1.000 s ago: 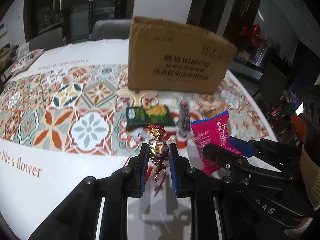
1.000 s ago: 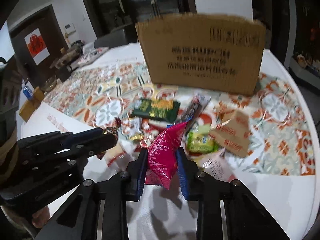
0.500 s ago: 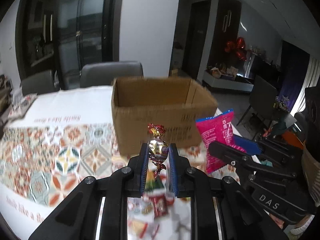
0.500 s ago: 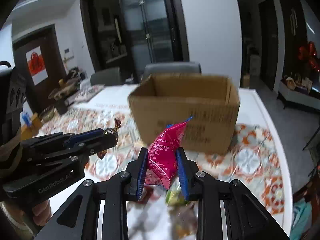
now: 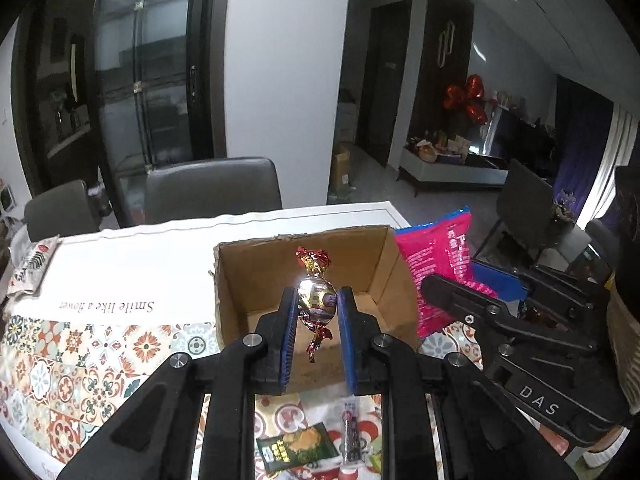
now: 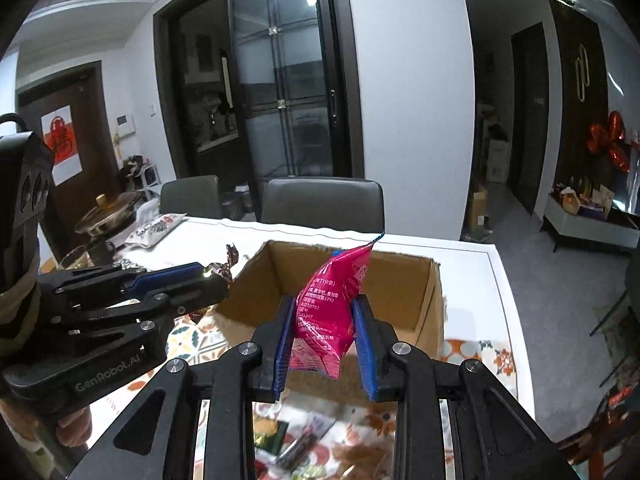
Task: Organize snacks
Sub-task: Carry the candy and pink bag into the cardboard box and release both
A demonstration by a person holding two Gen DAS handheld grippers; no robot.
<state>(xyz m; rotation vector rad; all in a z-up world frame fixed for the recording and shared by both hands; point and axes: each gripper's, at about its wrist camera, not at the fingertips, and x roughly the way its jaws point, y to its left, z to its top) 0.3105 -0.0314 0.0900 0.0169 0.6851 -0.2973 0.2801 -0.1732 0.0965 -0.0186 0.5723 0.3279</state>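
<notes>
The left hand-held gripper [image 5: 318,312] is clamped on a foil-wrapped candy [image 5: 316,304], held above the near rim of the open cardboard box [image 5: 240,280] on the desk [image 5: 120,256]. The right hand-held gripper [image 6: 324,332] pinches a pink snack packet [image 6: 328,312] over the same near edge, toward the box's right wall. The box interior looks bare, and loose snacks [image 5: 296,448] lie on the desk near its front.

At lower centre, the right gripper [image 6: 323,334] pinches a pink snack packet [image 6: 330,312] in front of the open cardboard box [image 6: 404,300]. From the left edge, the left gripper [image 6: 216,276] reaches in clamping a foil-wrapped candy [image 6: 226,266] beside the box's left corner. Blurred snacks [image 6: 296,440] lie along the bottom.
</notes>
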